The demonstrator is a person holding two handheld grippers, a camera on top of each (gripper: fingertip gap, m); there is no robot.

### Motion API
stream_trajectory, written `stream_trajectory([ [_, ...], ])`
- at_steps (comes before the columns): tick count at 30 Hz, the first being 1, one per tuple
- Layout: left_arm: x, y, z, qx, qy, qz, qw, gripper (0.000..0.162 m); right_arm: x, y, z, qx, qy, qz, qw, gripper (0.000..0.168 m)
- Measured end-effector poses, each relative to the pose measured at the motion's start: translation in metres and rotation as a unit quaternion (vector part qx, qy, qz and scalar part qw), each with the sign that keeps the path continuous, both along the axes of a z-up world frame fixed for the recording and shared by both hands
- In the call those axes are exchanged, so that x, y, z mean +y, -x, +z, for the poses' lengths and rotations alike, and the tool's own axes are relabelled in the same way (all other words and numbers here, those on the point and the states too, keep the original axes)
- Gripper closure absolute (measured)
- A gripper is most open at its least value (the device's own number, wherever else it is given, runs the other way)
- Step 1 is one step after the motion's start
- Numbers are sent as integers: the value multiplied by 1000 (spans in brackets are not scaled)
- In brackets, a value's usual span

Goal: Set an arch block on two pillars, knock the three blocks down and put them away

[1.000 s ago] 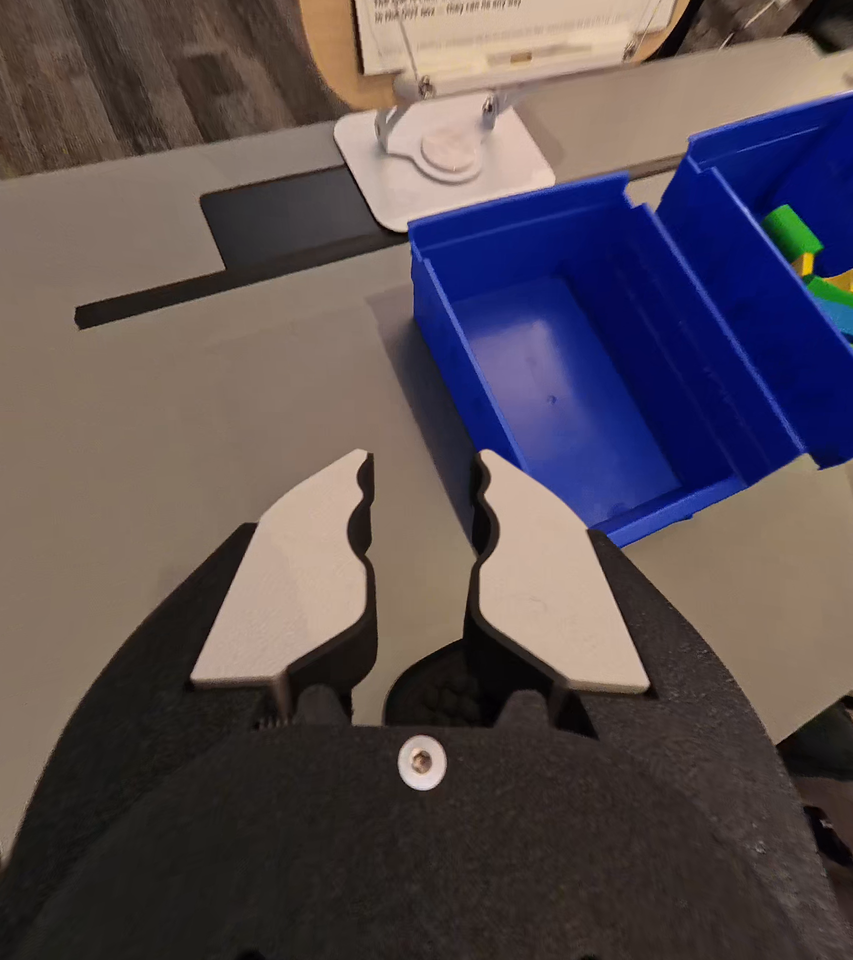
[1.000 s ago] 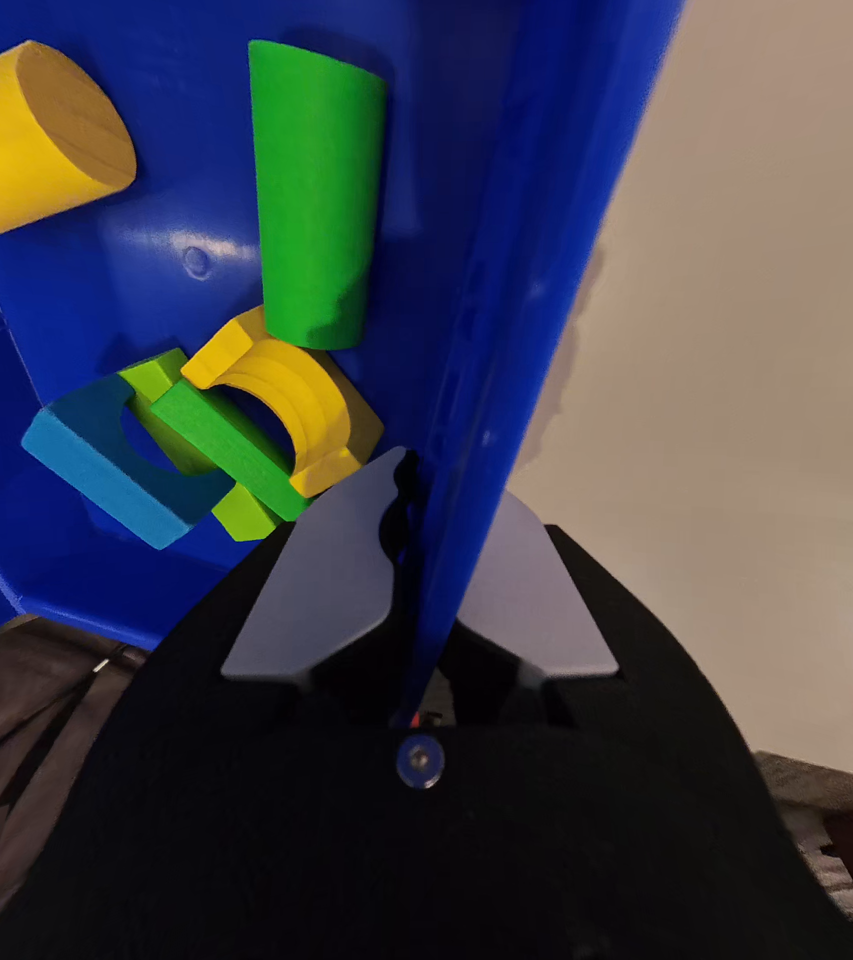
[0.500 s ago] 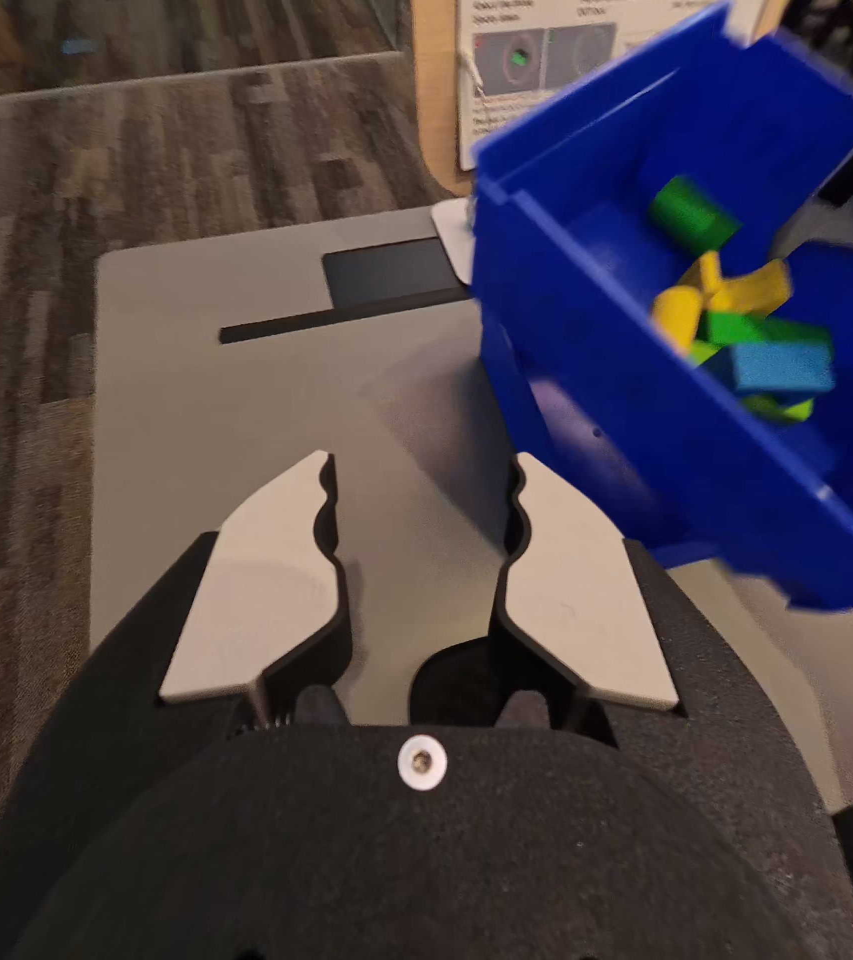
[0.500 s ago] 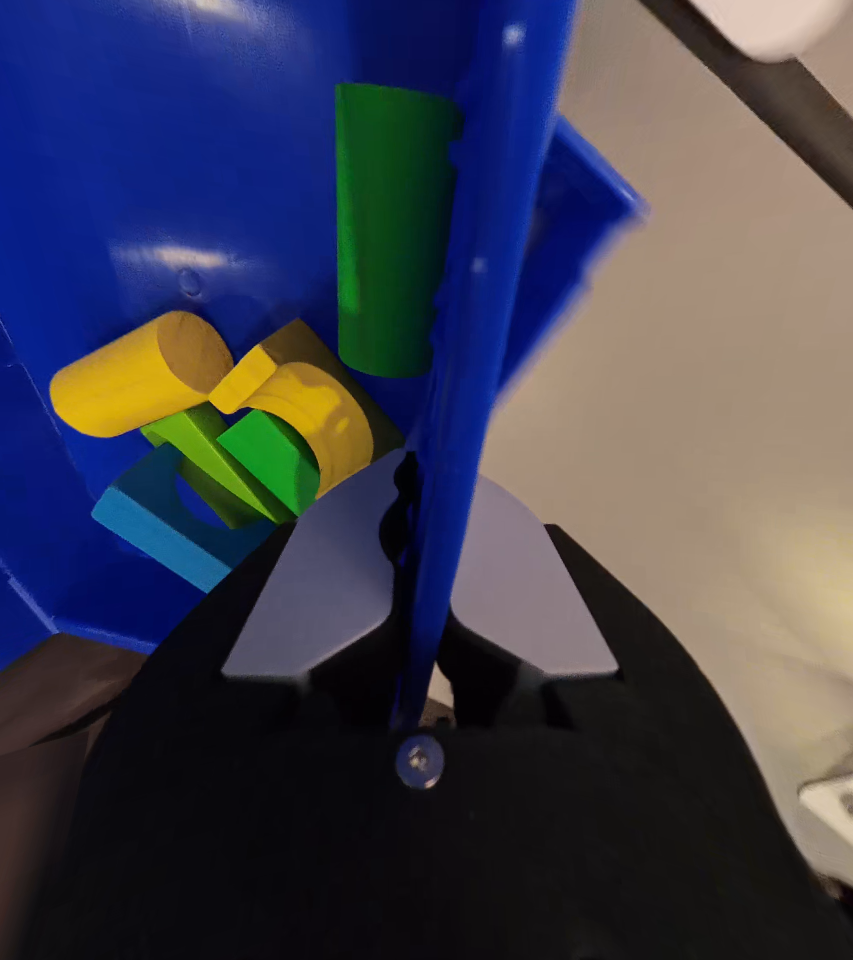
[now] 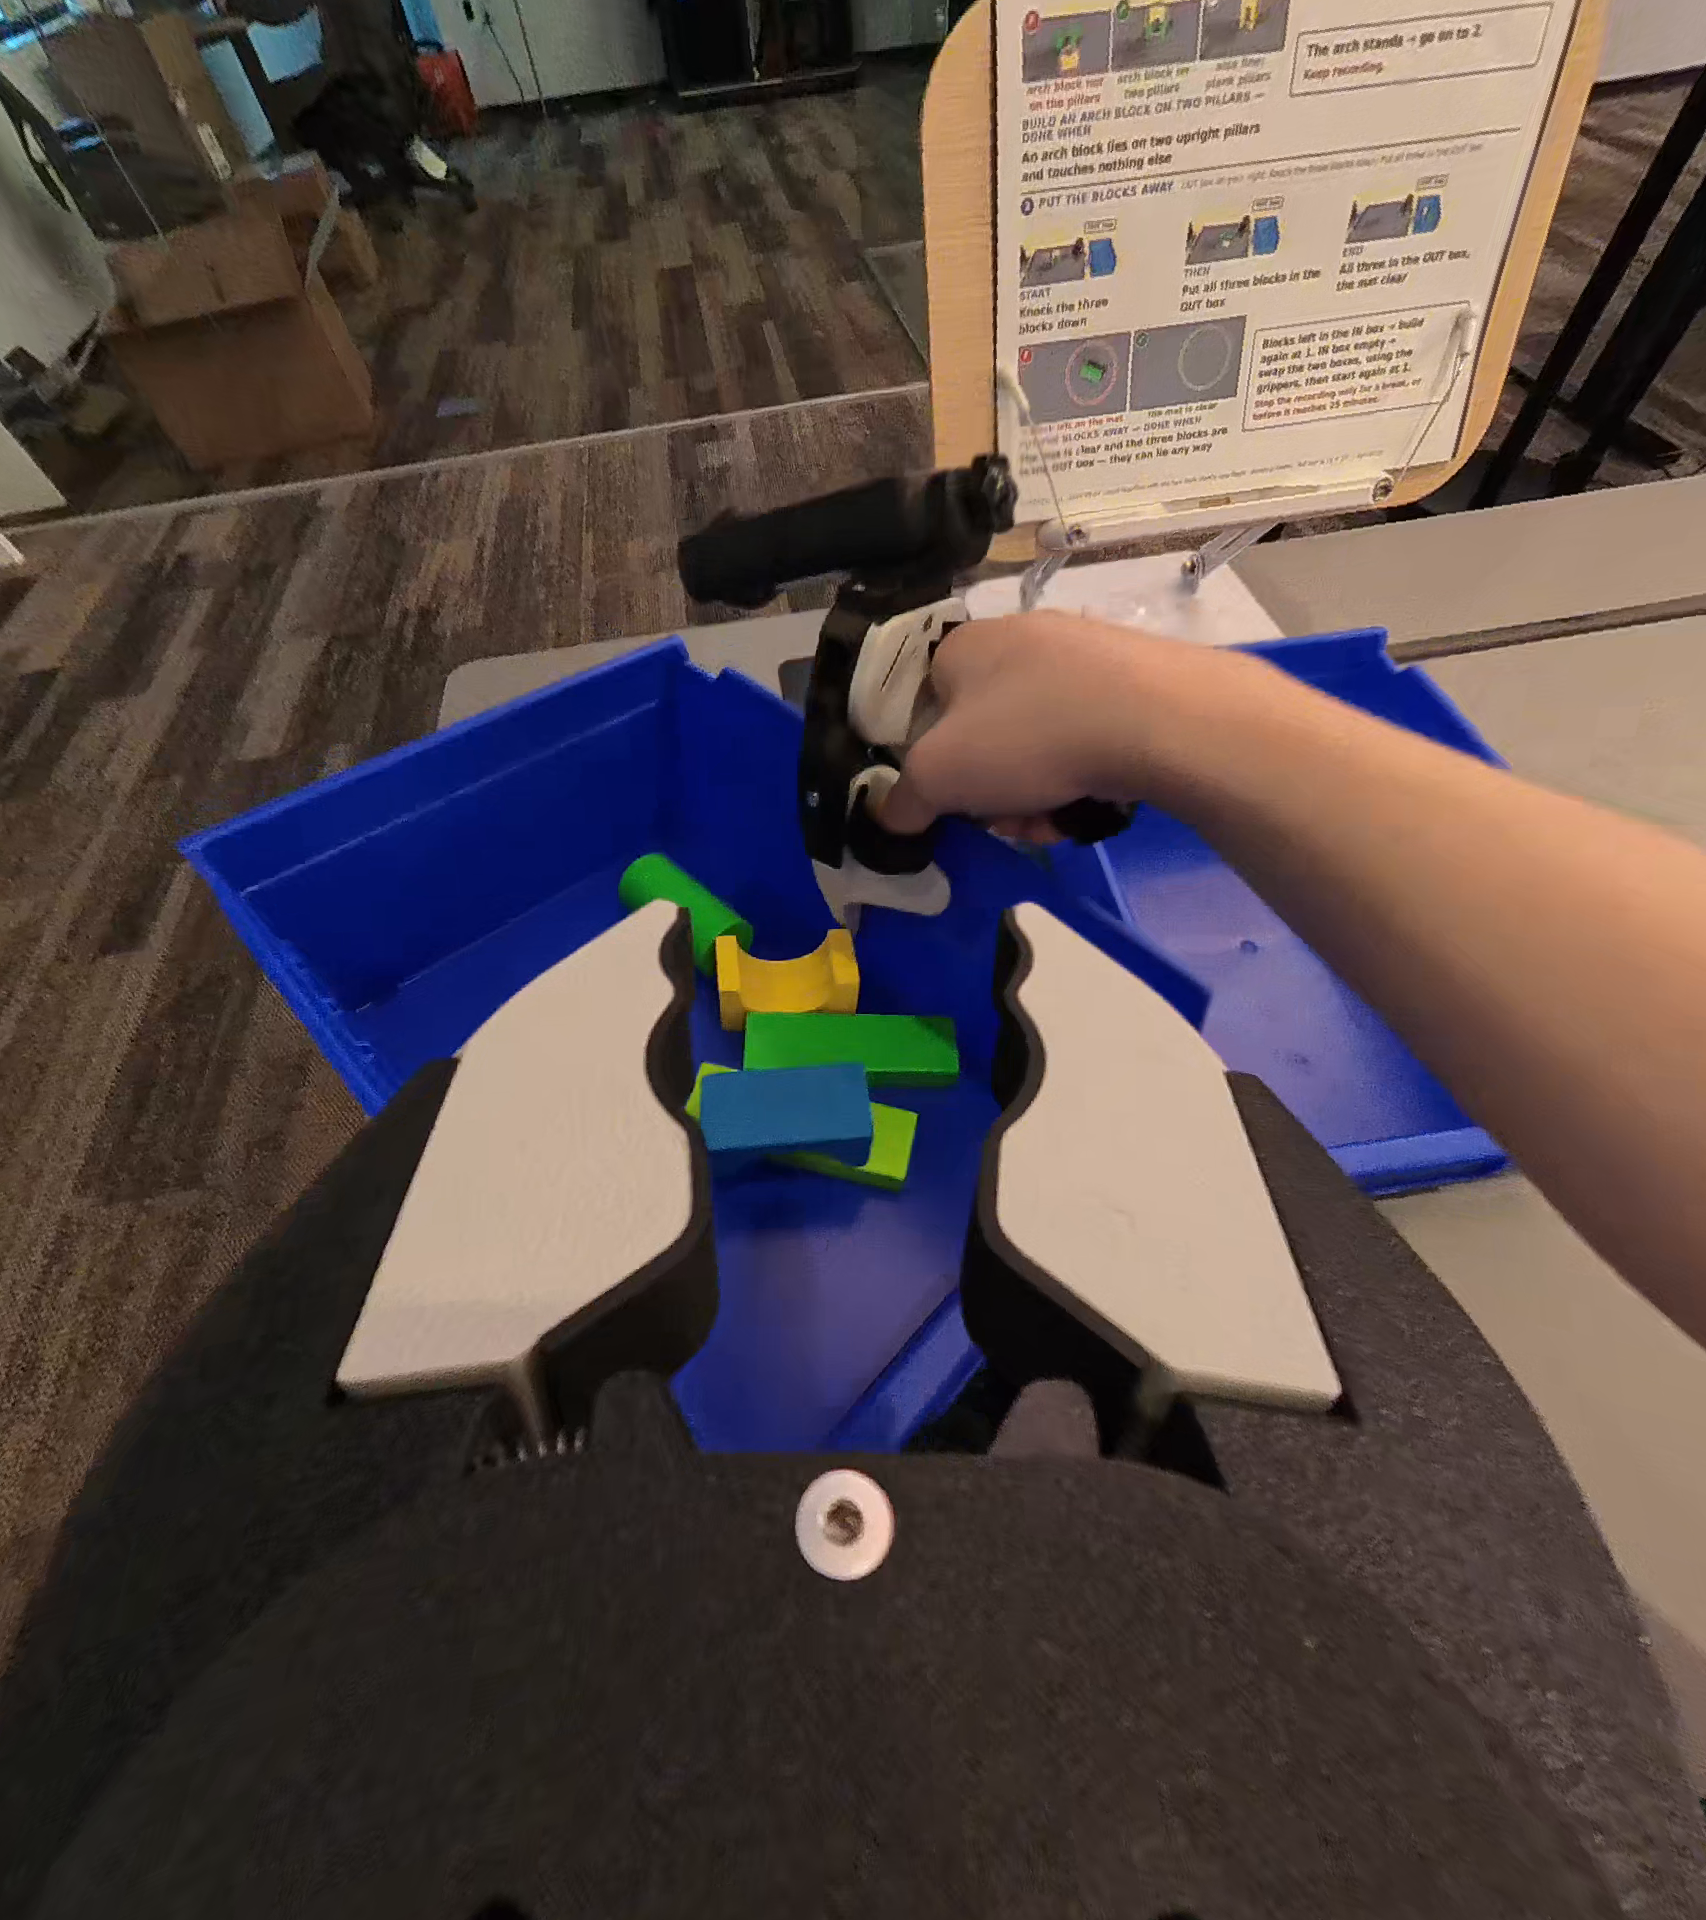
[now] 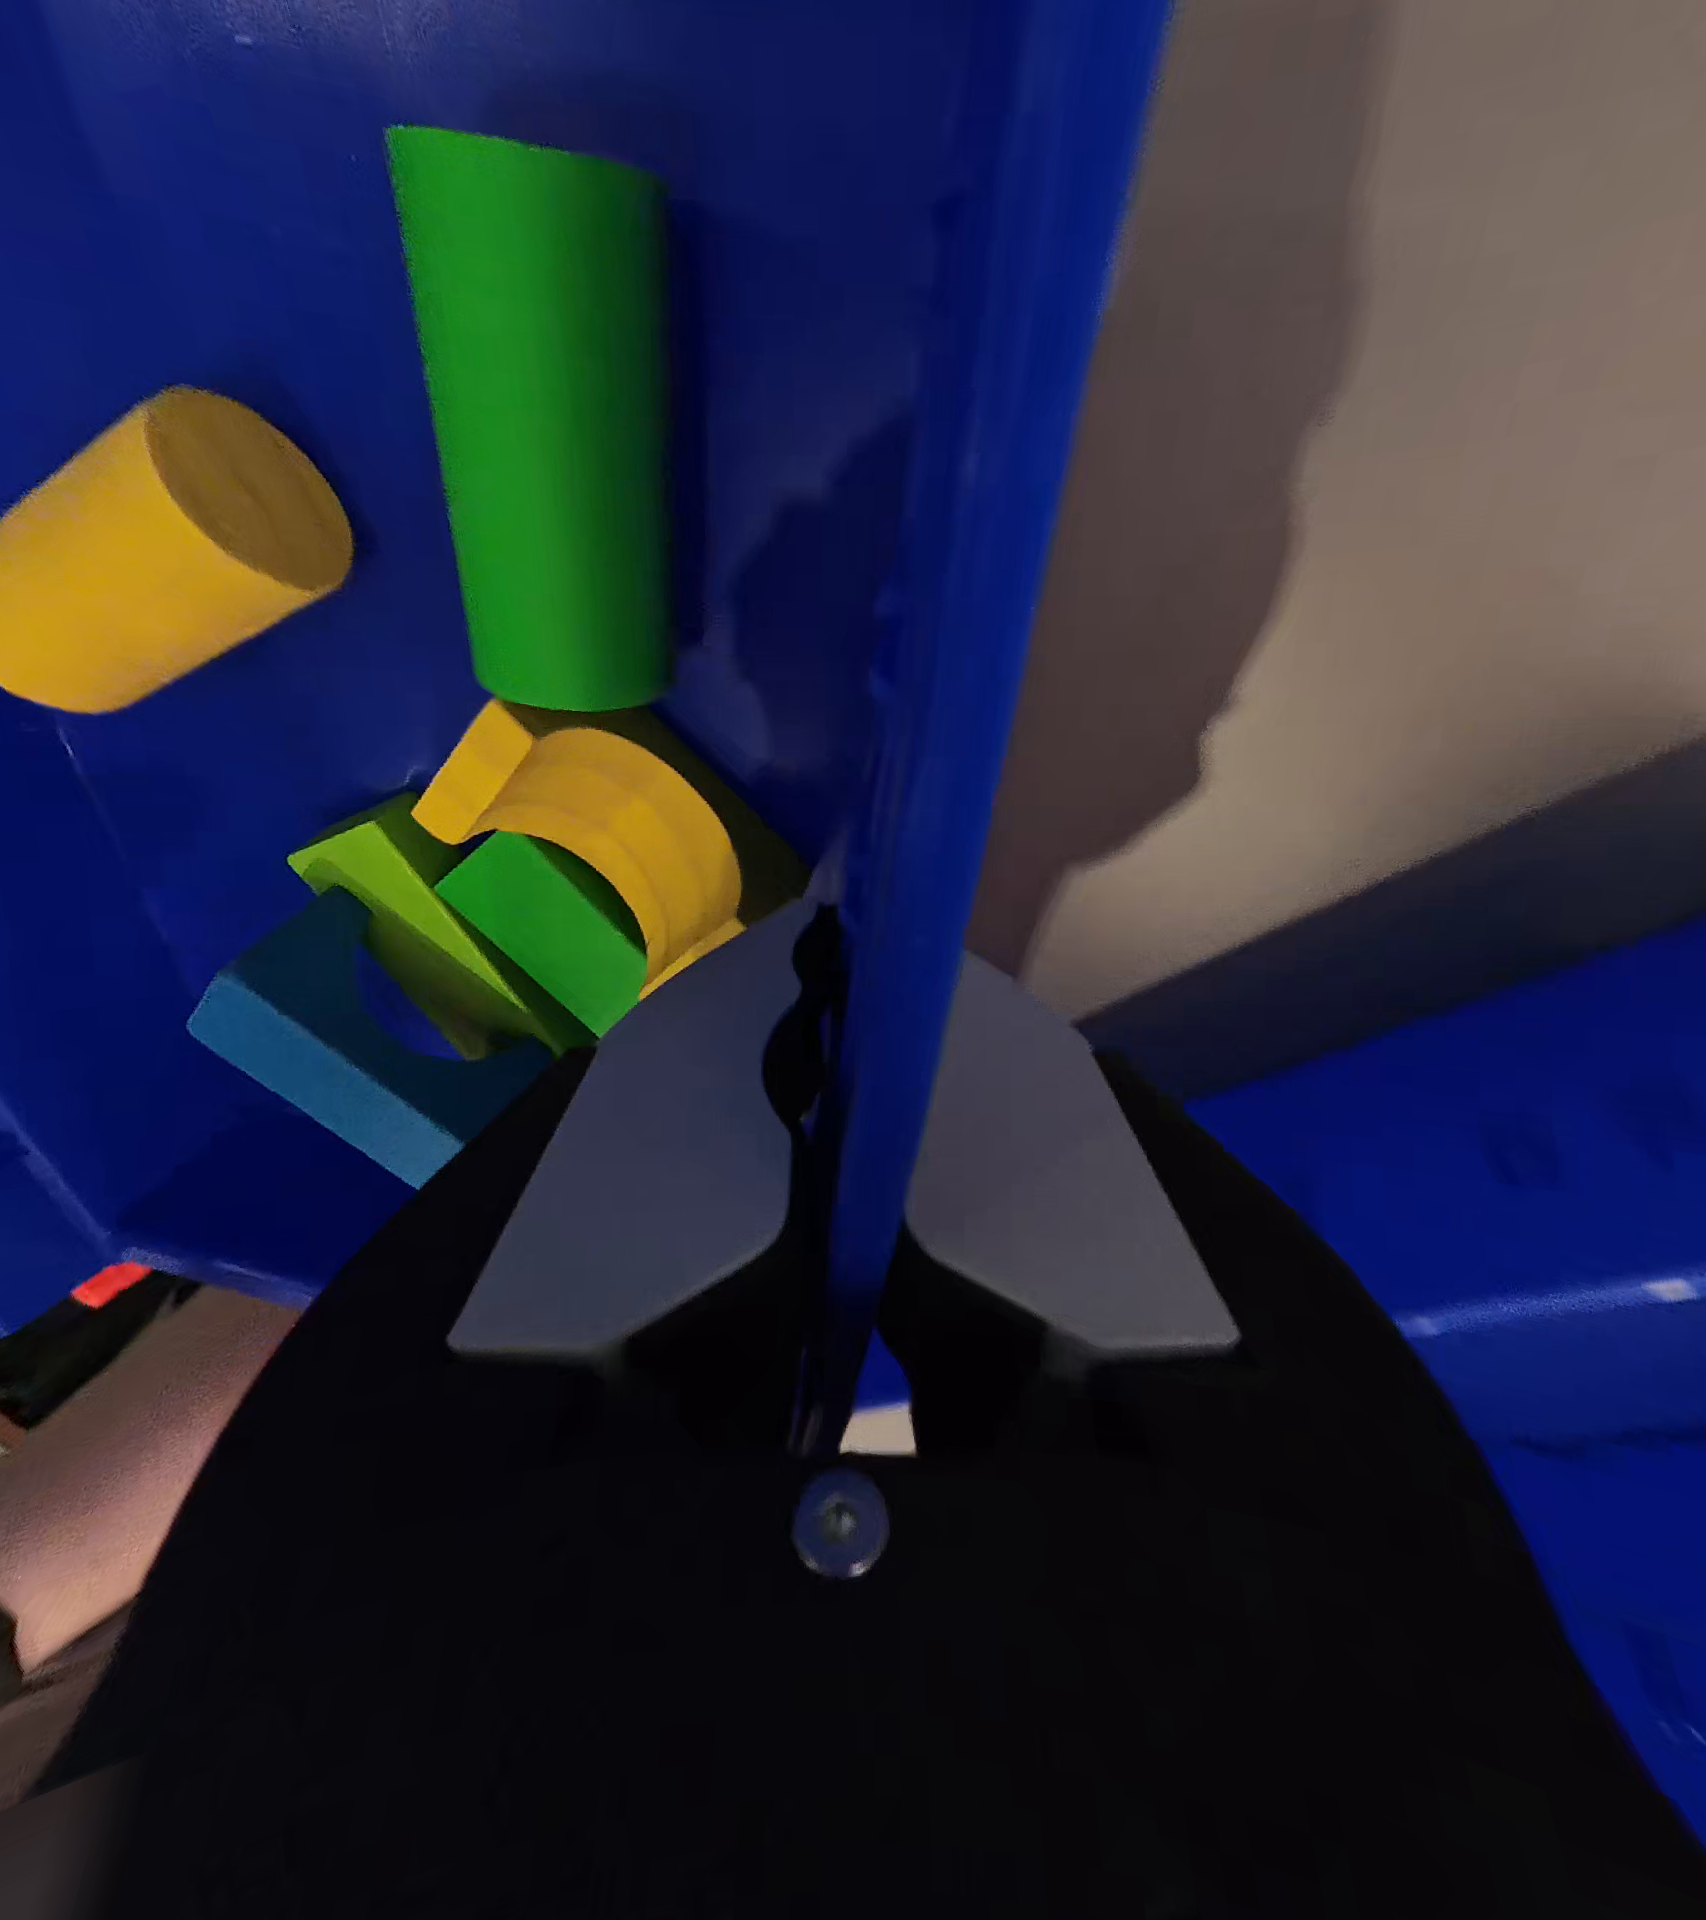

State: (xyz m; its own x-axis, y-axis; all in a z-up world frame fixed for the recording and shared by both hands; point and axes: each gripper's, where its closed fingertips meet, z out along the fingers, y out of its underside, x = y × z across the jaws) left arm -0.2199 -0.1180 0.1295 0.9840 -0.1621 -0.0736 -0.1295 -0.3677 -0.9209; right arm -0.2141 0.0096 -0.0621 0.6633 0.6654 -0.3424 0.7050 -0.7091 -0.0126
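The right gripper (image 6: 844, 997) is clamped on the side wall of the blue bin (image 6: 942, 582), one finger inside the bin and one outside, the wall pinched between them; in the left wrist view the same gripper (image 5: 880, 894) shows farther off, held by a person's hand (image 5: 1025, 727) above the bin's (image 5: 433, 831) interior; the left gripper (image 5: 844, 1049) hangs over the near end of this bin with its jaws spread wide and nothing between them. Inside the bin, just beyond the right gripper's inner finger, lies the yellow arch block (image 6: 620, 821), its curved hollow turned toward the fingers; a dark green block (image 6: 548, 925), a lime green block (image 6: 392, 883) and a blue arch block (image 6: 329, 1039) are piled against it; a green cylinder (image 6: 548, 416) lies beside the clamped wall, touching the yellow arch; a yellow cylinder (image 6: 142, 551) lies apart, farther from that wall. A second blue bin (image 5: 1275, 997) sits on the grey table (image 5: 1607, 686) beside the held bin.
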Motion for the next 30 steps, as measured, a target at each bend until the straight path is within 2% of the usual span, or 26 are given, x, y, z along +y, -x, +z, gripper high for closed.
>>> stream_trajectory([
  [6,19,21,-26,-14,61,7,998,104,20,-17,-62,-20,5,-96,995,161],
  [8,27,40,-41,5,85,13,996,97,20,-28,-77,-41,4,-107,993,157],
  [9,32,59,-49,14,93,38,995,97,23,-23,-74,-21,-1,-112,994,147],
  [11,38,101,-71,-13,129,103,986,97,30,-22,-61,-4,-35,-105,994,146],
  [13,42,123,-96,-83,172,119,974,97,40,-24,-36,20,-96,-79,992,144],
  [15,45,136,-118,-135,209,119,961,97,50,-37,-3,44,-192,-59,979,130],
  [18,54,149,-146,-151,244,126,950,97,50,-98,33,39,-323,-53,944,116],
  [21,57,146,-175,-146,305,121,933,94,49,-207,32,-28,-377,-122,918,106],
  [23,57,144,-194,-135,346,119,921,91,45,-283,13,-87,-355,-195,910,100],
  [25,59,139,-209,-125,378,111,910,91,31,-330,-14,-114,-295,-234,919,99],
  [27,65,130,-222,-117,401,91,904,98,12,-351,-41,-130,-227,-241,934,99],
  [28,65,126,-229,-112,419,81,898,100,4,-352,-53,-124,-191,-238,944,92],
  [30,61,121,-244,-89,457,72,882,107,-9,-349,-69,-111,-131,-225,959,96],
])
